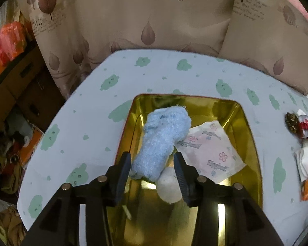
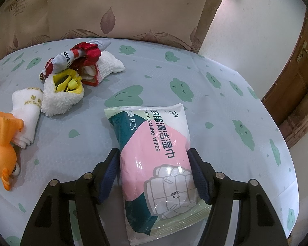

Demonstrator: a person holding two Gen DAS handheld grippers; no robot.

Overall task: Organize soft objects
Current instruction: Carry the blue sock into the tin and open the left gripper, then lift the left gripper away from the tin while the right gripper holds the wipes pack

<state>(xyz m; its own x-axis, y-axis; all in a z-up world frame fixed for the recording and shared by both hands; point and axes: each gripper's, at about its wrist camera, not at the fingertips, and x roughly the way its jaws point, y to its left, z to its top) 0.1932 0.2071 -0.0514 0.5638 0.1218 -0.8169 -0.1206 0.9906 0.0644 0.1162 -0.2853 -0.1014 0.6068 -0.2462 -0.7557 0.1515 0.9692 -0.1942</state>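
Fluffy blue sock [image 1: 161,142] lying in gold tray [image 1: 249,141] on counter [image 1: 88,110], left claw [image 1: 153,168] spread around it without touching, right claw [image 2: 156,170] gripping wipes pack [image 2: 154,153] above the counter.

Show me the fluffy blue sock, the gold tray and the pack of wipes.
fluffy blue sock [image 1: 161,141], left wrist view, middle of its fuzzy body
gold tray [image 1: 249,143], left wrist view, bare right wall
pack of wipes [image 2: 154,149], right wrist view, pink panel

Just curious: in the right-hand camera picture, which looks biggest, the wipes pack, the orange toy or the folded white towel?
1. Wipes pack, though it is nearest the camera.
2. Orange toy, partly cut off.
3. White towel.
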